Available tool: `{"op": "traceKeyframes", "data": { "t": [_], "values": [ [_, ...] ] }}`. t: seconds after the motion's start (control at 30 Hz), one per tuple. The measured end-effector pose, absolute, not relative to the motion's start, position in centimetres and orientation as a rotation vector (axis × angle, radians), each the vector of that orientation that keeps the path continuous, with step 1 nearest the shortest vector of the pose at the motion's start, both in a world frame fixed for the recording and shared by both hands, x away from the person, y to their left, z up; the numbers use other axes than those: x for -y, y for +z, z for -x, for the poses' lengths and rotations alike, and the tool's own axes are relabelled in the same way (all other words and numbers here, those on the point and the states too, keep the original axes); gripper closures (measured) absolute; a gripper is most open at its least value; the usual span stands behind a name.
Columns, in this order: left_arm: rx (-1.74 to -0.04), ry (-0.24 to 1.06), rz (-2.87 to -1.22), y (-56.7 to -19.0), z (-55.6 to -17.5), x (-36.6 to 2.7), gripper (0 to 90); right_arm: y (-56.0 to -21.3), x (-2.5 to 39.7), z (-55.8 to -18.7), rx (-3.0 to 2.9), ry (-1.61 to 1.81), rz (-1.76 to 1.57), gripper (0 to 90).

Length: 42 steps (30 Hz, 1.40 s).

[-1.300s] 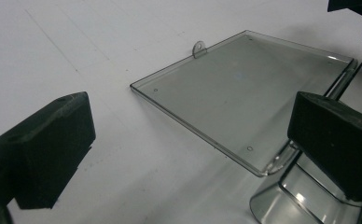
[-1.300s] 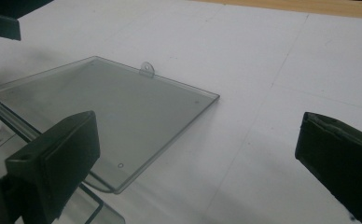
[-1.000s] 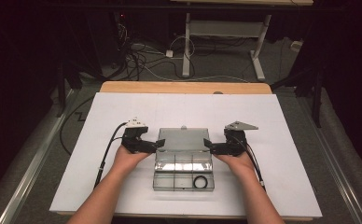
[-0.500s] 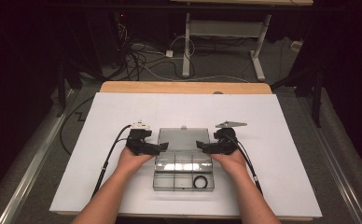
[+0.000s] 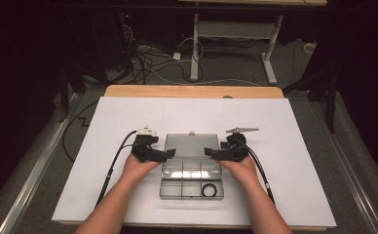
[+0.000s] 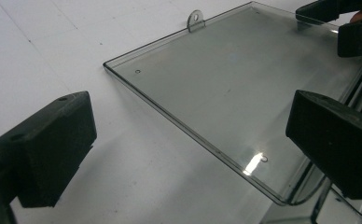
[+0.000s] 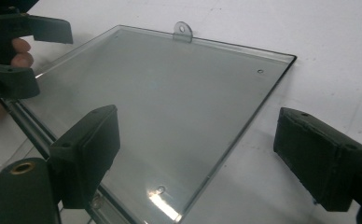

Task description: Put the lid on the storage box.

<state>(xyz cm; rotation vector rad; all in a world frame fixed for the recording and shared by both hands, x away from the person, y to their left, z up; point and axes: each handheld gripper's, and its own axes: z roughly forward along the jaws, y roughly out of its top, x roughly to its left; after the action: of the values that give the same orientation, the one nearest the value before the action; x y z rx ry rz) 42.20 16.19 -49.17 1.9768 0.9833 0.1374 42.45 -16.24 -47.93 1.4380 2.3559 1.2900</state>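
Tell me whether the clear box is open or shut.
Open: the lid lies flat on the table behind the box, its compartments uncovered.

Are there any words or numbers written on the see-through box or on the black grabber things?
None: no word, number or sign can be read anywhere.
Clear plastic box: bare, and its open lid shows only a small hanging tab and tiny holes.
Left gripper and right gripper: plain black, no label that reads.
White table: no print.
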Motion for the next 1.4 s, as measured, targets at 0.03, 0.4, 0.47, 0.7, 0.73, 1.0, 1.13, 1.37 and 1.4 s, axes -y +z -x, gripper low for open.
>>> {"op": "traceKeyframes", "data": {
  "t": [0.03, 0.4, 0.47, 0.7, 0.73, 1.0, 1.13, 1.37, 1.4],
  "values": [
    [-0.984, 0.138, -1.977, -49.2, -42.2, -16.2, 1.1, -48.0, 16.2, -42.5, -2.36, 1.297, -1.444, 15.1],
    [-0.984, 0.14, -1.978, -49.1, -42.1, -16.1, 1.8, -48.2, 16.4, -42.6, -2.392, 1.349, -1.493, 20.1],
    [-0.984, 0.141, -1.978, -49.1, -42.1, -16.1, 1.8, -48.2, 16.4, -42.6, -2.394, 1.355, -1.503, 21.9],
    [-0.979, 0.135, -1.98, -49.0, -42.1, -16.2, 3.2, -48.1, 16.3, -42.4, -2.389, 1.368, -1.509, 24.9],
    [-0.981, 0.132, -1.978, -48.9, -42.0, -16.2, 3.5, -48.0, 16.3, -42.4, -2.384, 1.368, -1.492, 26.0],
    [-0.955, 0.086, -1.96, -48.7, -42.0, -16.9, 11.7, -47.6, 16.1, -41.7, -2.342, 1.383, -1.392, 32.3],
    [-0.942, 0.072, -1.96, -48.6, -41.8, -16.8, 15.4, -47.4, 16.0, -41.4, -2.319, 1.381, -1.35, 34.2],
    [-0.904, 0.037, -1.952, -48.5, -41.6, -16.4, 22.7, -47.0, 16.3, -40.8, -2.272, 1.384, -1.294, 41.7],
    [-0.897, 0.042, -1.955, -48.5, -41.5, -16.3, 23.9, -47.0, 16.3, -40.7, -2.267, 1.38, -1.289, 42.0]
  ]
}}
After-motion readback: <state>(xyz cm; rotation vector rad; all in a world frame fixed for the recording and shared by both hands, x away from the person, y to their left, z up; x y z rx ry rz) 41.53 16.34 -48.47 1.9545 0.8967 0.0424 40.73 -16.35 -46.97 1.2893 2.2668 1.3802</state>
